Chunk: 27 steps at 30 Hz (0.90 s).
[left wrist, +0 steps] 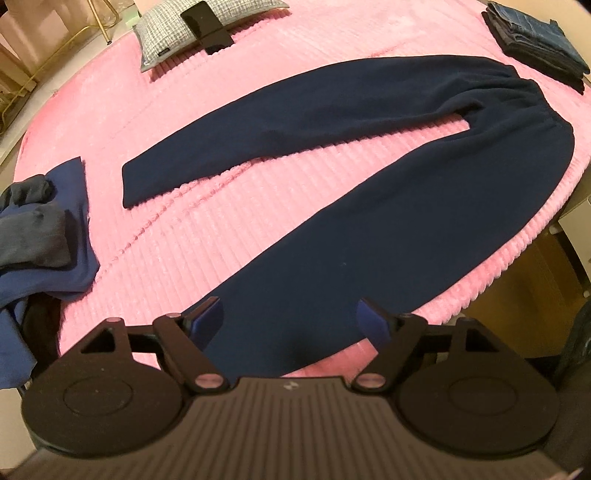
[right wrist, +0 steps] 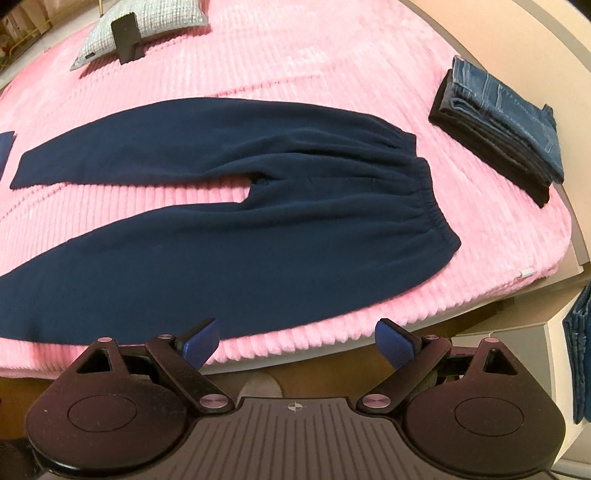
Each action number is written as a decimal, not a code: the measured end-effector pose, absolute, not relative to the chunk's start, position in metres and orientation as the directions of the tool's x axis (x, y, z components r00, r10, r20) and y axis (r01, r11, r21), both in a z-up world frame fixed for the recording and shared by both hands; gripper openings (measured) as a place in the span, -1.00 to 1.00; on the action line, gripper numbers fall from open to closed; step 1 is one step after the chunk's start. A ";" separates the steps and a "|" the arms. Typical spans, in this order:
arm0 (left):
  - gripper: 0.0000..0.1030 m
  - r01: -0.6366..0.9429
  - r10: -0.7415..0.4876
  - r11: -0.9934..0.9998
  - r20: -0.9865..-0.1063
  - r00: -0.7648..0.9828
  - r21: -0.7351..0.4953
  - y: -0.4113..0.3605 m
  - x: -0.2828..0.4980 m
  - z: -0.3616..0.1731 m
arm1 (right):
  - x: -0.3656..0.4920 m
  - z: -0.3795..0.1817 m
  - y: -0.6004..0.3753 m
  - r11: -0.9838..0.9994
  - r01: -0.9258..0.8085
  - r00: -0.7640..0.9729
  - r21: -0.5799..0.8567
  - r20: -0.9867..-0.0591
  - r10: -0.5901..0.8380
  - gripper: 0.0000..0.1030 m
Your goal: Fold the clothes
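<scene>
Dark navy fleece trousers (left wrist: 369,177) lie flat and spread on the pink ribbed bed cover (left wrist: 177,236), legs apart, waistband at the right. My left gripper (left wrist: 291,325) is open and empty, hovering over the cuff end of the near leg. In the right wrist view the trousers (right wrist: 258,229) fill the middle, with the elastic waistband (right wrist: 432,199) at the right. My right gripper (right wrist: 297,341) is open and empty, just off the bed's near edge, below the near leg's hip part.
A stack of folded jeans and dark clothes (right wrist: 506,129) sits at the bed's right edge, also in the left wrist view (left wrist: 535,40). Unfolded blue and grey clothes (left wrist: 44,236) are heaped at the left. A grey pillow (right wrist: 144,26) with a black stand (right wrist: 127,37) lies at the back.
</scene>
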State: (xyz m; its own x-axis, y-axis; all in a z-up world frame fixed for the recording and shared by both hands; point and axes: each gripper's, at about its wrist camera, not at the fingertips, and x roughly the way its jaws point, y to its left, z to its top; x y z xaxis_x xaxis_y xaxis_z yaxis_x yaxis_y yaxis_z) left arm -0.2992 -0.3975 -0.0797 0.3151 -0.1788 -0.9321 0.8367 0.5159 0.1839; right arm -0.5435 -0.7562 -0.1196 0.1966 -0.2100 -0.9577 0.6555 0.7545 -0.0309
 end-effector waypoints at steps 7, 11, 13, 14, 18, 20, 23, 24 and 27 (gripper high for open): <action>0.50 0.808 -0.161 0.548 -0.920 0.358 0.219 -0.410 -0.301 -0.072 | -0.547 -0.121 -0.780 0.794 0.608 0.239 -0.007 -0.952 -0.191 0.81; 0.50 0.787 -0.149 0.557 -0.901 0.408 0.265 -0.421 -0.292 -0.065 | -0.548 -0.119 -0.804 0.841 0.542 0.284 -0.008 -0.940 -0.192 0.81; 0.49 0.787 -0.153 0.548 -0.891 0.427 0.283 -0.428 -0.285 -0.060 | -0.546 -0.118 -0.816 0.864 0.504 0.294 -0.020 -0.936 -0.194 0.81; 0.49 0.788 -0.157 0.539 -0.884 0.441 0.297 -0.432 -0.281 -0.058 | -0.543 -0.117 -0.822 0.878 0.478 0.302 -0.032 -0.932 -0.198 0.81; 0.47 0.812 -0.178 0.471 -0.864 0.470 0.344 -0.454 -0.252 -0.054 | -0.522 -0.117 -0.845 0.921 0.376 0.308 -0.101 -0.924 -0.228 0.81; 0.44 0.824 -0.185 0.440 -0.861 0.473 0.358 -0.470 -0.227 -0.059 | -0.507 -0.117 -0.857 0.931 0.343 0.317 -0.122 -0.918 -0.237 0.81; 0.33 0.837 -0.186 0.388 -0.857 0.480 0.385 -0.497 -0.178 -0.076 | -0.478 -0.117 -0.871 0.939 0.294 0.320 -0.180 -0.907 -0.274 0.81; 0.31 0.843 -0.188 0.376 -0.858 0.477 0.386 -0.505 -0.161 -0.083 | -0.467 -0.118 -0.876 0.939 0.285 0.319 -0.195 -0.904 -0.284 0.81; 0.08 0.857 -0.190 0.343 -0.865 0.465 0.386 -0.525 -0.102 -0.114 | -0.435 -0.124 -0.891 0.939 0.269 0.316 -0.216 -0.901 -0.298 0.81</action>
State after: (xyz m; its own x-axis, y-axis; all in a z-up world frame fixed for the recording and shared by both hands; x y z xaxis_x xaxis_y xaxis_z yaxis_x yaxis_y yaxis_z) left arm -0.1016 -0.5248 -0.1138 0.4652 -0.1897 -0.8646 0.8566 0.3429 0.3856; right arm -0.4346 -0.8911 -0.1241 0.3165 -0.2978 -0.9006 0.2694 0.9386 -0.2157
